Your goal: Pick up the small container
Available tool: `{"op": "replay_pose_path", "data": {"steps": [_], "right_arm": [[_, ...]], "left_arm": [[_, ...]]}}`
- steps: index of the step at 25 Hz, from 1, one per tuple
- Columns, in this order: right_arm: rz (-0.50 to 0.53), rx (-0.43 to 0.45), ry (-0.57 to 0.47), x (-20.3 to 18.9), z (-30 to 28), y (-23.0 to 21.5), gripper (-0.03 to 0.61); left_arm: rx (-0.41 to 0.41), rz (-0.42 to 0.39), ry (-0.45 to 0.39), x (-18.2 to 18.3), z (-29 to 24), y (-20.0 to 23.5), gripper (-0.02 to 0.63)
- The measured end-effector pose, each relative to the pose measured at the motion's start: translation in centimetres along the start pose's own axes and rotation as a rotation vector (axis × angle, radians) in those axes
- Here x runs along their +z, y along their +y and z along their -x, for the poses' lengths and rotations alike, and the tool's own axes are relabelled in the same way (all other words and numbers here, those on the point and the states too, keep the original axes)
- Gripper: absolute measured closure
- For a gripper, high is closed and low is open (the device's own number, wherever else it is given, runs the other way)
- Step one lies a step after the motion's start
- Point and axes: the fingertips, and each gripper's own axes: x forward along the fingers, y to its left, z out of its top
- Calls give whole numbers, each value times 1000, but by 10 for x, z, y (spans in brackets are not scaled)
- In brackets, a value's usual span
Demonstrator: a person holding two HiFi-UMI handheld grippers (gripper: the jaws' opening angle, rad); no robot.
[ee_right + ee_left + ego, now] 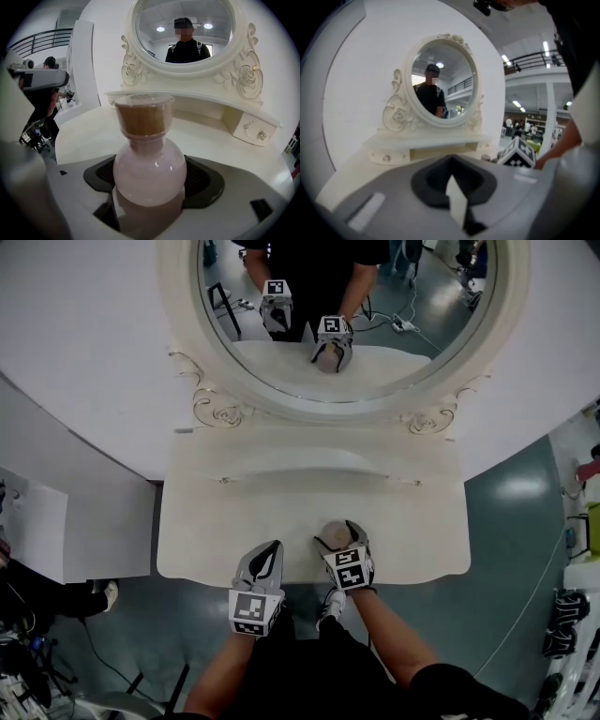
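Pink glass bottle with a cork stopper stands upright on the white dressing table, near its front edge, lower centre of the head view. I have the right gripper around it: the jaws stand wide on either side of the round belly, and I see no squeeze on it. The left gripper sits just left of it at the table edge, jaws together and empty. The oval mirror fills the top of the frame. The print I can see is black-and-white square markers on the two cubes.
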Motion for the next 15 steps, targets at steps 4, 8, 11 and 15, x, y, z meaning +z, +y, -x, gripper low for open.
{"op": "replay_pose_path", "data": {"steps": [4, 8, 11, 15], "right_arm": [[7, 3, -4, 5, 1, 0, 212], [11, 2, -10, 4, 1, -1, 212], [2, 4, -20, 5, 3, -2, 212], [-46, 19, -67, 9, 8, -4, 212]], "left_arm": [[0, 0, 5, -1, 2, 0, 607], [3, -2, -5, 0, 6, -1, 607], [5, -10, -10, 1, 8, -1, 607], [4, -9, -12, 4, 10, -2, 607]]}}
